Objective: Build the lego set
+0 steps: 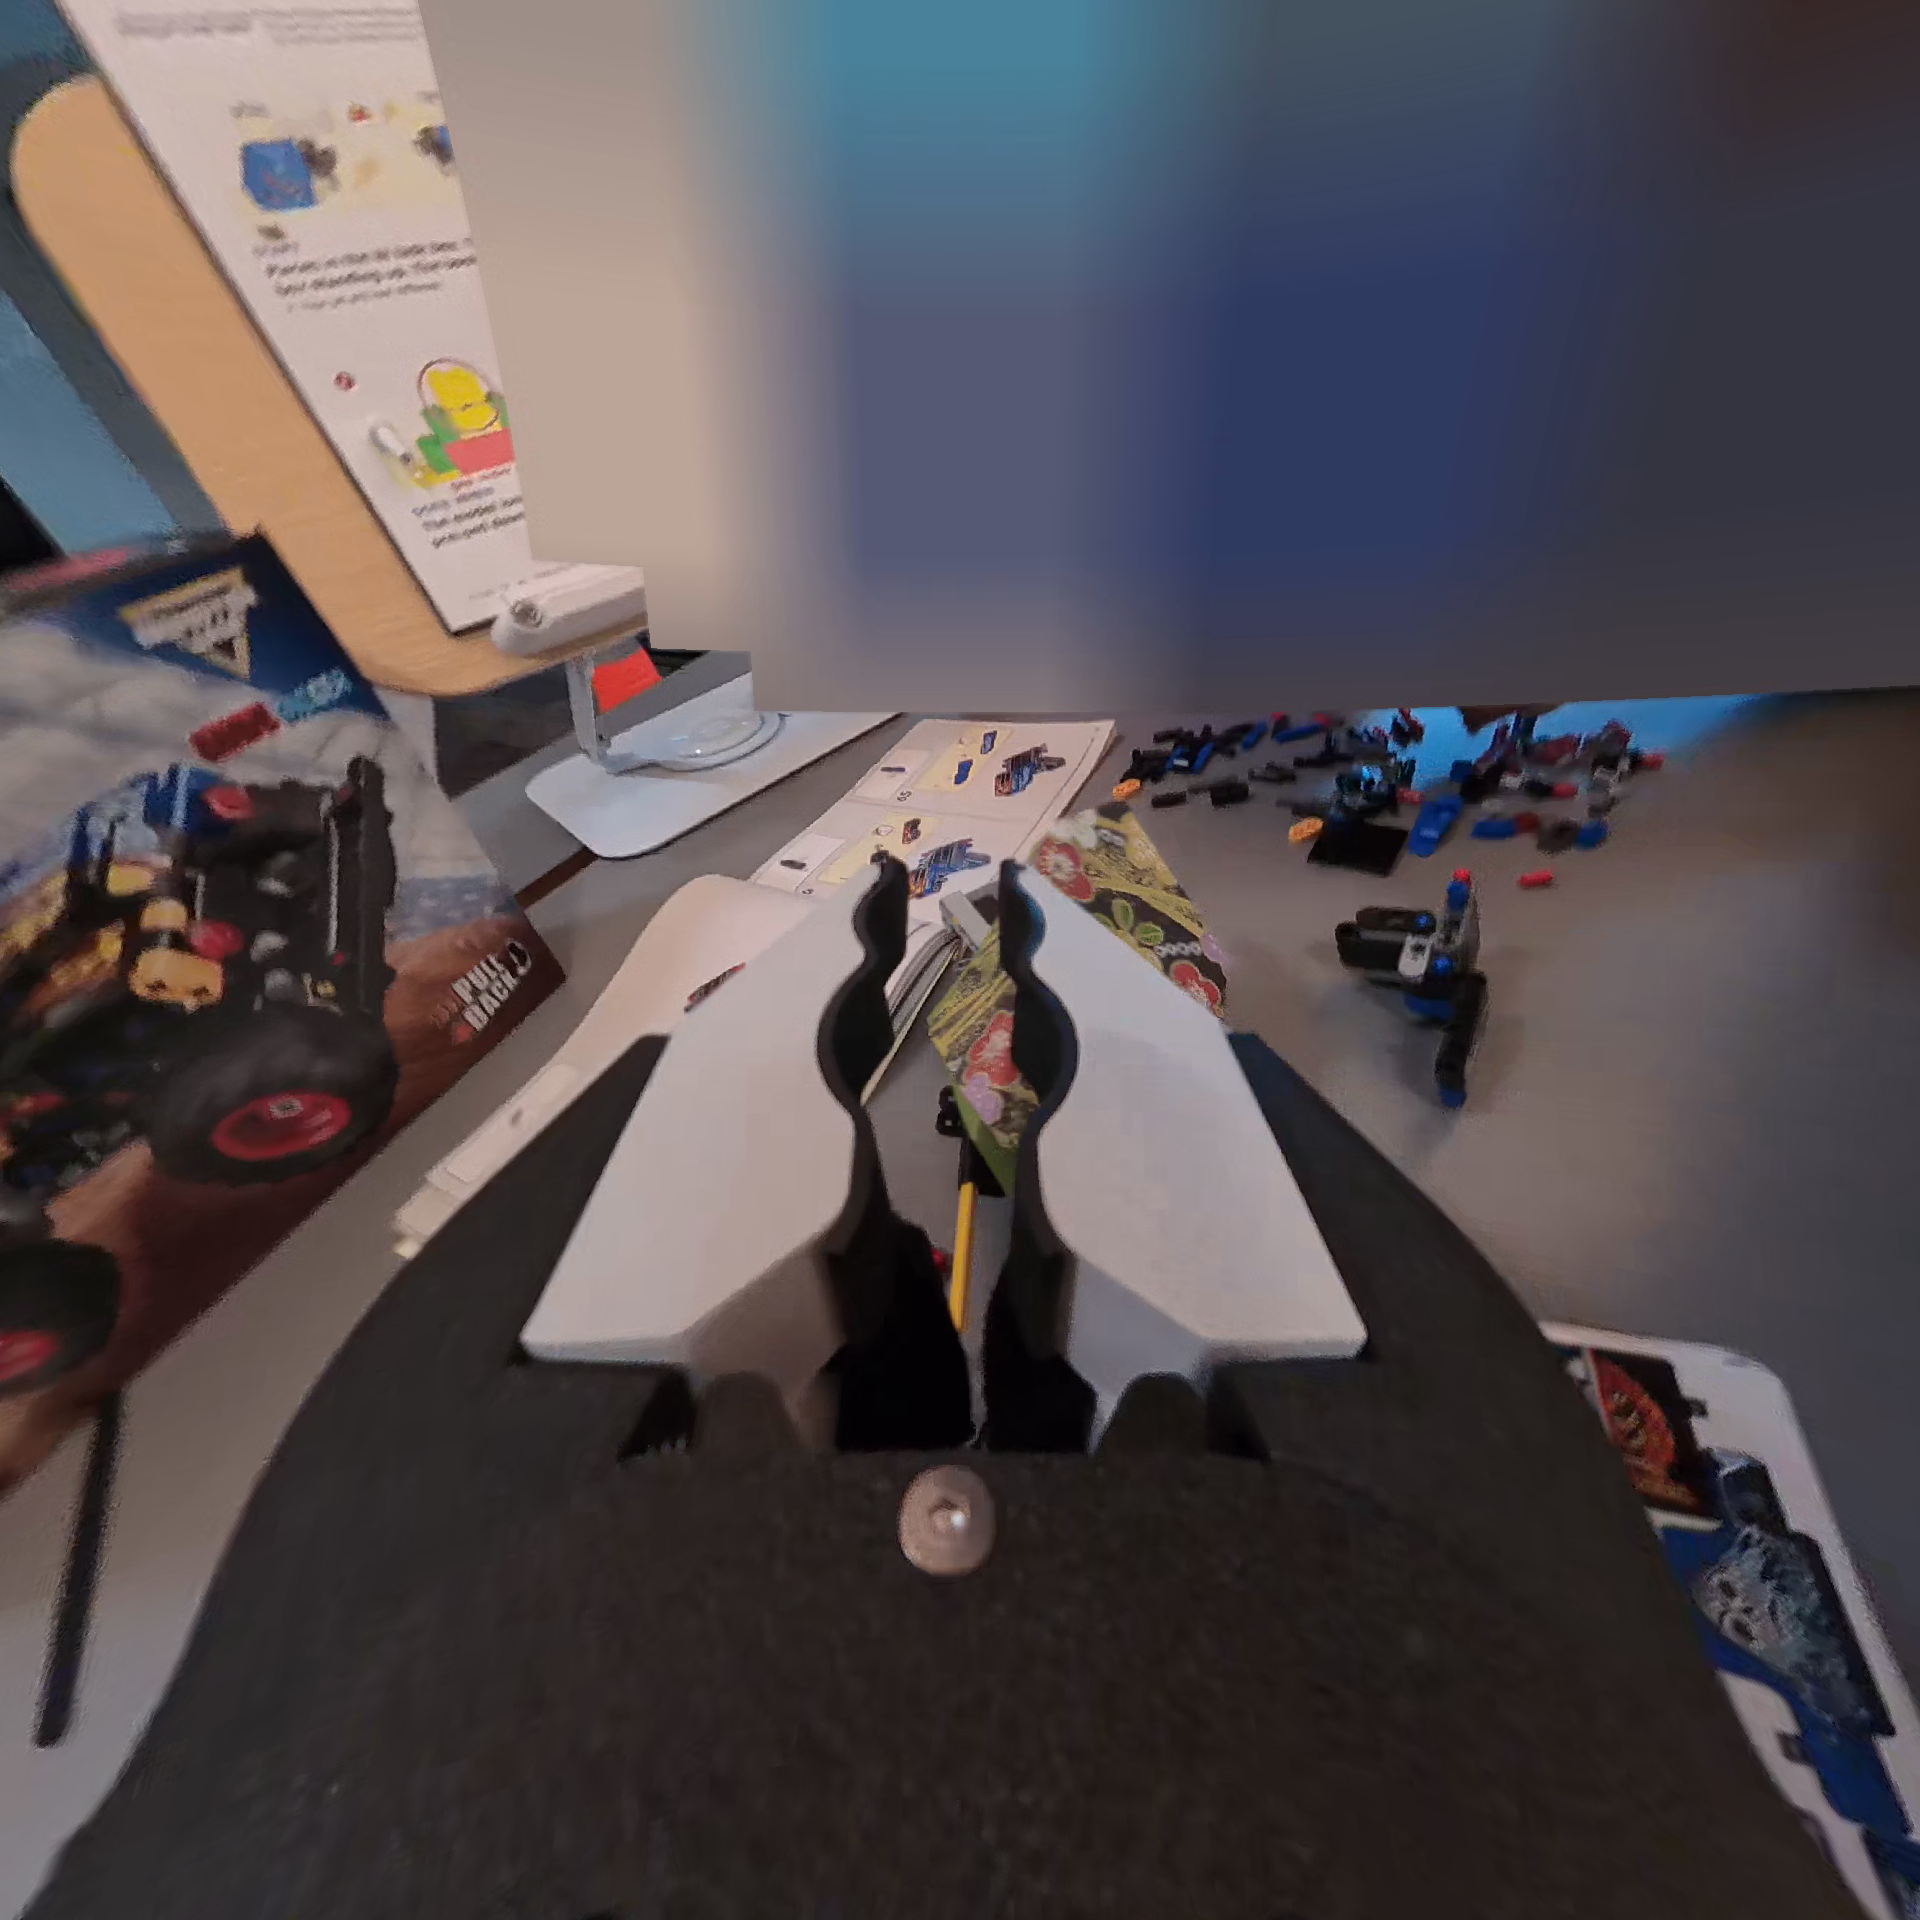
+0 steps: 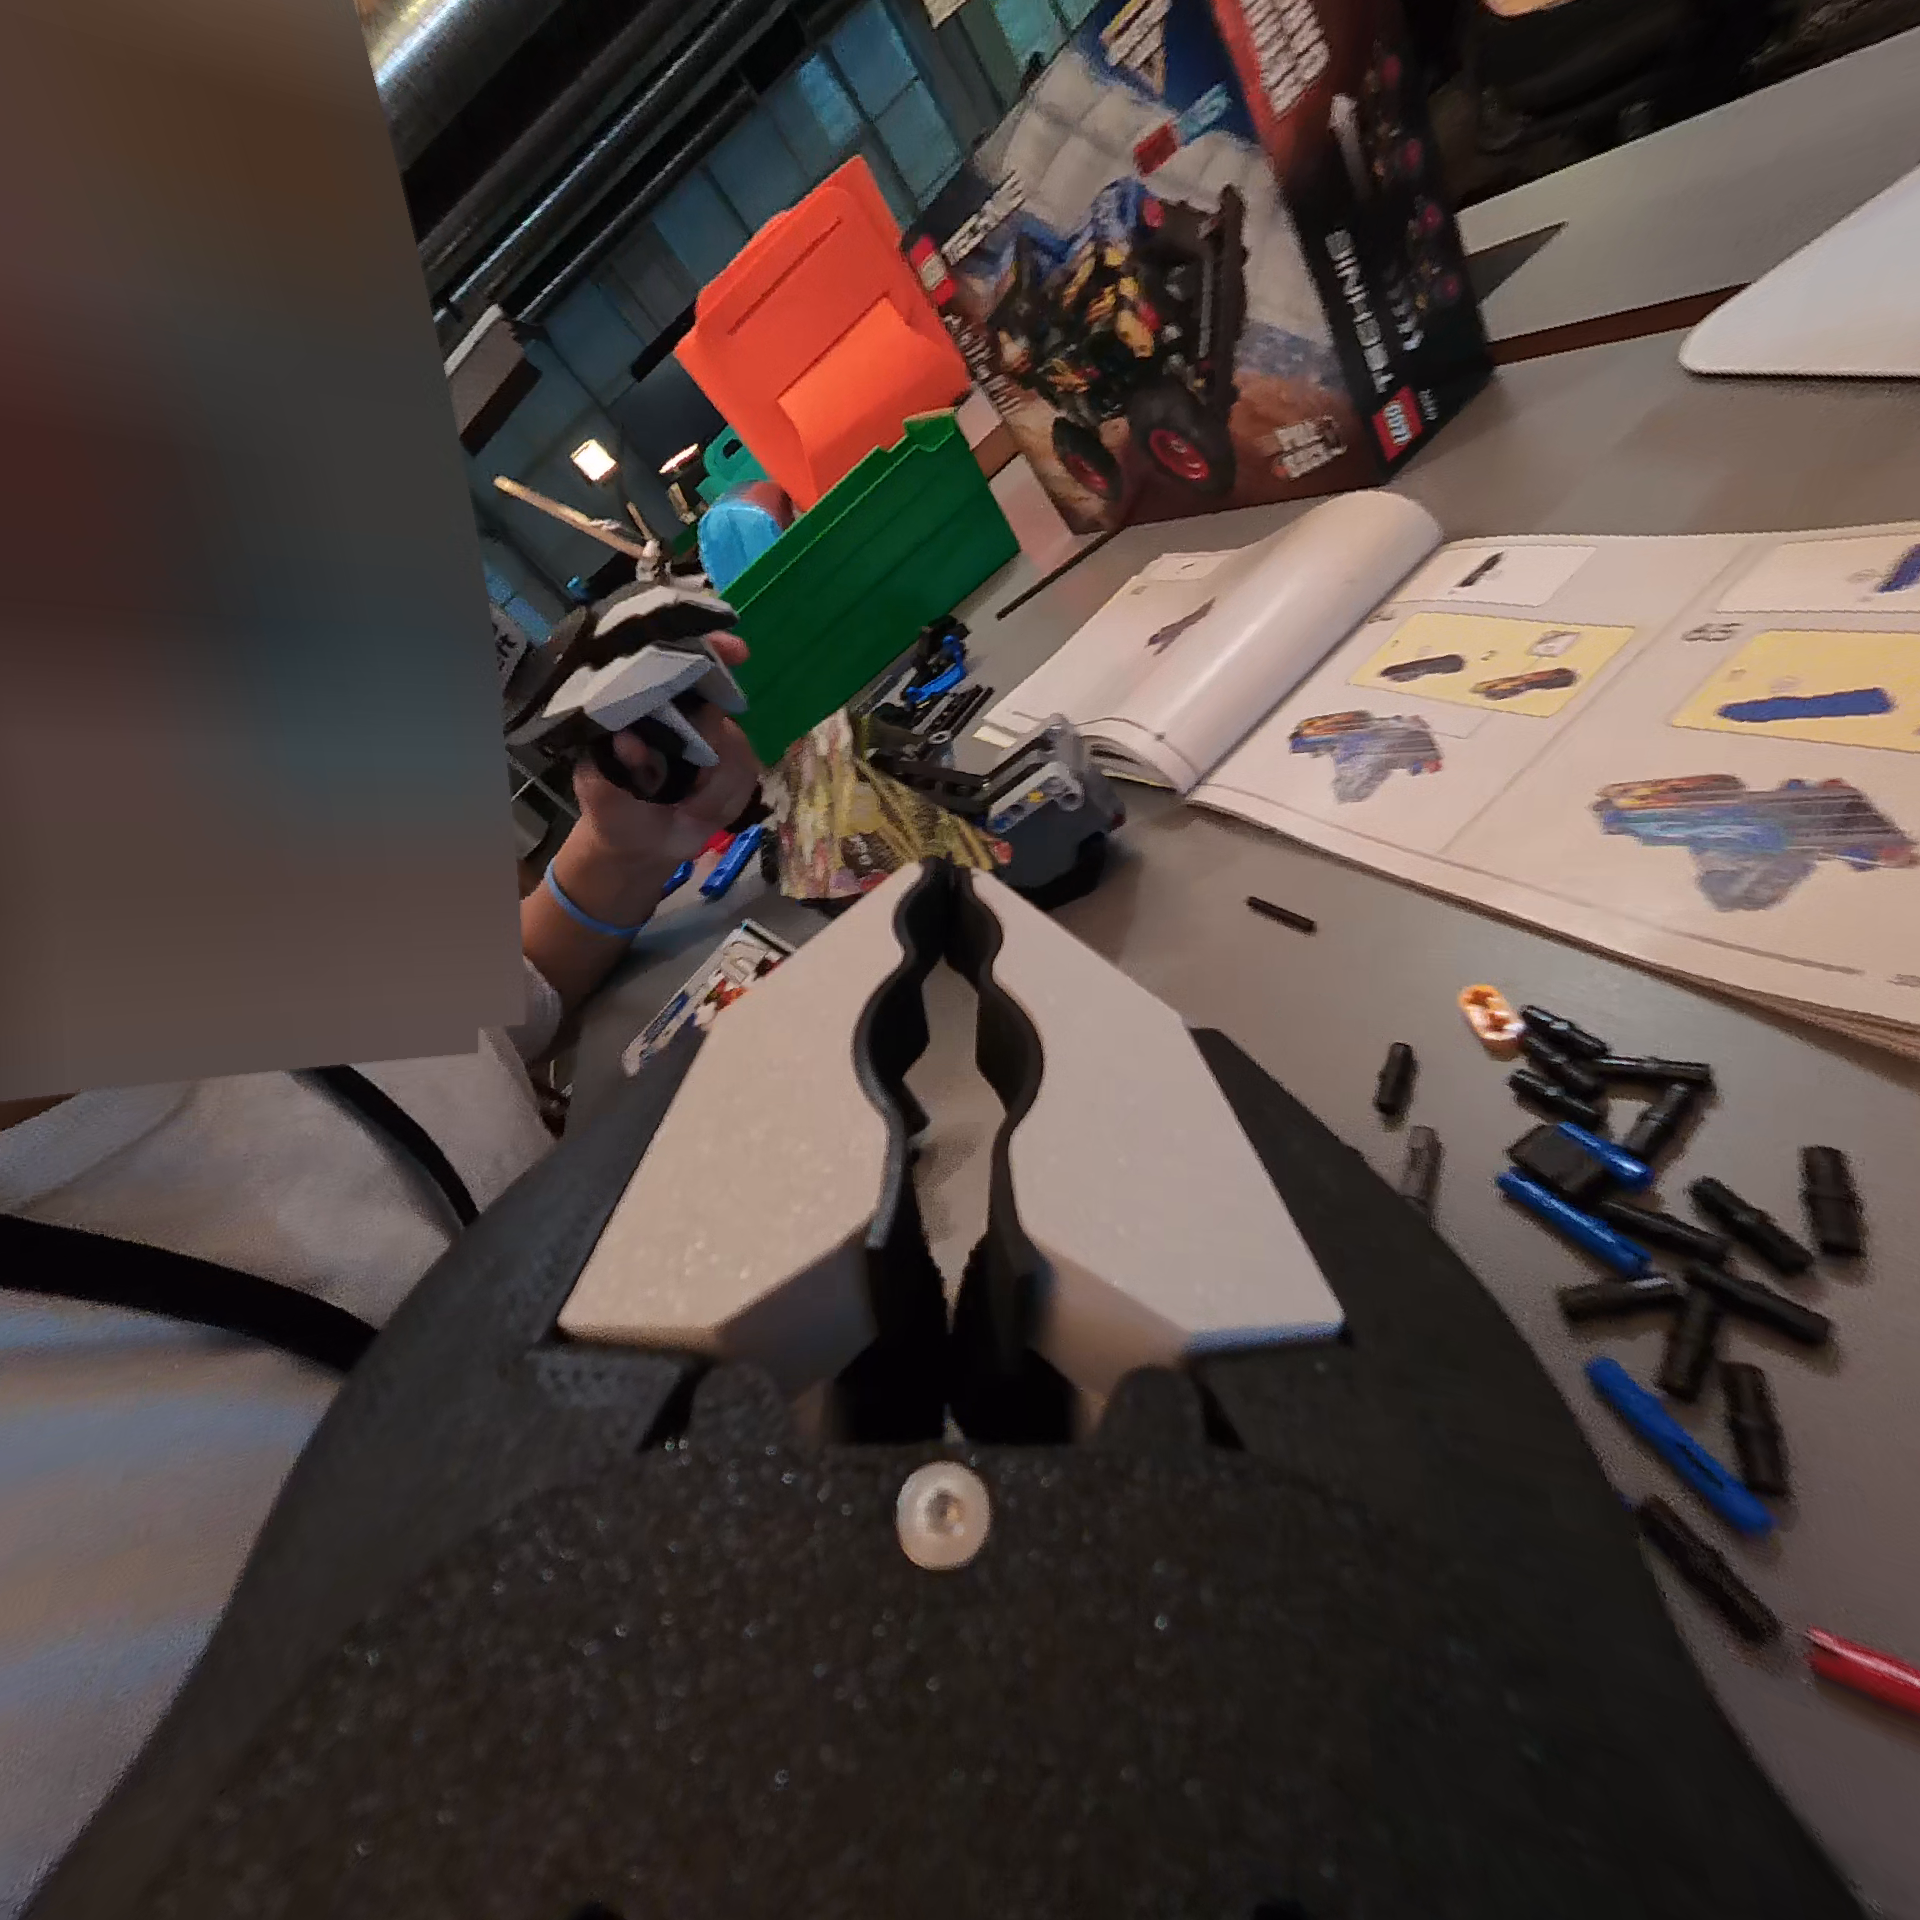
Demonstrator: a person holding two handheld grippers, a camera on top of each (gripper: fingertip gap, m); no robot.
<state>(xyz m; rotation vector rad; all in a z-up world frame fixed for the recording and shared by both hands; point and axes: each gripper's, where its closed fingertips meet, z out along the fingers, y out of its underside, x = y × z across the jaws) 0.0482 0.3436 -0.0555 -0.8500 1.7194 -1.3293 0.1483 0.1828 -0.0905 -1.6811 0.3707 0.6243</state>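
My left gripper [image 1: 948, 878] hovers over the table with its jaws a narrow gap apart and nothing clamped. A yellow axle [image 1: 964, 1257] and a flower-patterned paper [image 1: 1132, 894] show through the gap below. A hand holds this gripper up at the left of the right wrist view [image 2: 644, 665]. My right gripper [image 2: 943, 883] is shut and empty, pointing toward the half-built grey, black and blue model [image 2: 1039, 800]. That model also stands on the table to the right in the left wrist view [image 1: 1418, 966]. The open instruction booklet [image 2: 1455, 727] lies beyond it.
Loose black and blue pins [image 2: 1662, 1226] lie right of my right gripper; a bigger heap of parts [image 1: 1455, 790] is at the far right. The set's box [image 1: 208, 883] stands left. A green bin [image 2: 873, 561], an orange stand [image 2: 821, 332] and a sticker sheet [image 1: 1766, 1558] are nearby. The left gripper's tips are roughly 20 cm from the right gripper's.
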